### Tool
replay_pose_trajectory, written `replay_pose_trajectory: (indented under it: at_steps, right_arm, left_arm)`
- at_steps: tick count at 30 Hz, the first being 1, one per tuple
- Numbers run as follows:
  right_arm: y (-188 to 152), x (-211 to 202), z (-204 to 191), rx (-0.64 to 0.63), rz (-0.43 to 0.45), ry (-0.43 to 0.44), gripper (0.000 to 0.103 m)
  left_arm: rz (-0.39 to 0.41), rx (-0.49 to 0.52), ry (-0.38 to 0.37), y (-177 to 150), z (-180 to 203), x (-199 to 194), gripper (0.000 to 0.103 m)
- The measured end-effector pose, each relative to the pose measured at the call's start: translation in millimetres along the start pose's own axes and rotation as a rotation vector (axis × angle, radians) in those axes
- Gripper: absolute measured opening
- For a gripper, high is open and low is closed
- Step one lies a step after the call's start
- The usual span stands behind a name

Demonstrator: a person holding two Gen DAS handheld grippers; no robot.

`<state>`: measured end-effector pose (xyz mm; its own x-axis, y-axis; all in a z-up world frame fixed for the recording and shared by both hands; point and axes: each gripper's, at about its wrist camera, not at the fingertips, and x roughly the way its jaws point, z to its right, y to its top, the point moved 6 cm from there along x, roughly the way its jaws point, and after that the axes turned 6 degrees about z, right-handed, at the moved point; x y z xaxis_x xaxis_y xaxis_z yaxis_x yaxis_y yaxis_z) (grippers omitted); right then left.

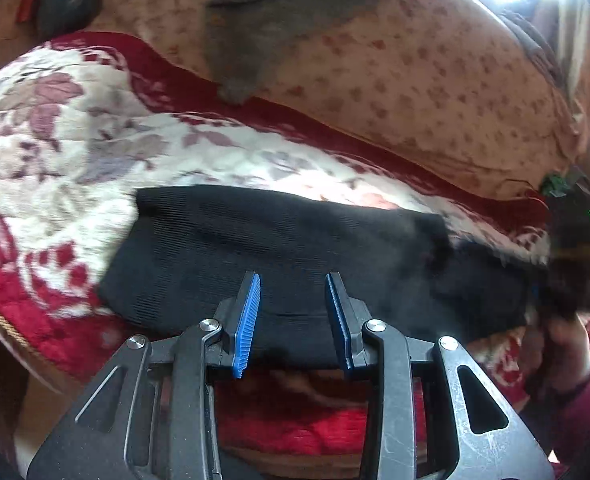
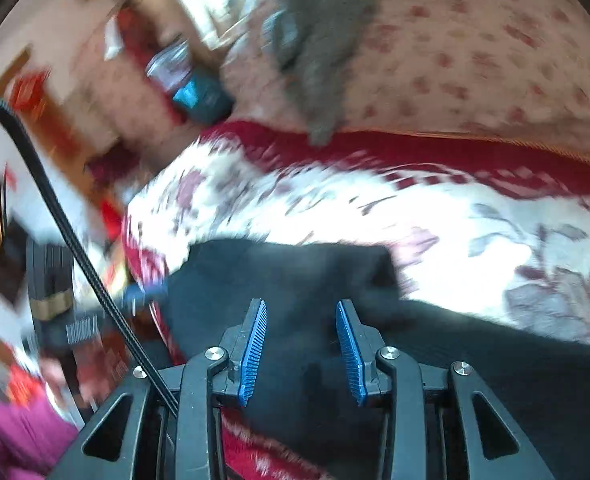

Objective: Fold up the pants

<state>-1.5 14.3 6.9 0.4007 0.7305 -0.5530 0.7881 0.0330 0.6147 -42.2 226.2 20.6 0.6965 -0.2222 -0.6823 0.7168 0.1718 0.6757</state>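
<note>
Lying folded on the floral blanket (image 1: 55, 152), the black pants (image 1: 279, 248) sit under both released tongs (image 1: 293, 292) (image 2: 301, 320), nothing between the pads. Only the left view shows a hand (image 1: 567, 344); only the right shows a black cable (image 2: 55, 200).

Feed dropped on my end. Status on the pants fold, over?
Left gripper open, empty. Right gripper open, empty. Black pants folded on floral blanket. Nothing in the way.

Motion blur smears the bottle (image 2: 191, 84) beyond identification.
</note>
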Motion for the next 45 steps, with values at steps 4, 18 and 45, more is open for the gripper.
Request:
replay_pose_trajectory:
  at_steps: [4,18,45]
  right_arm:
    - [22,18,30,0.213,-0.040,0.103,0.035]
    - [18,68,63,0.263,-0.088,0.048,0.007]
    - [-40,-165,85,0.098,0.105,-0.264,0.035]
  left_arm:
    - [-0.016,0.022,-0.061,-1,32,12,0.032]
    - [-0.096,0.021,-0.031,-33,44,57,0.032]
    - [-0.135,0.182,-0.052,-22,181,64,0.054]
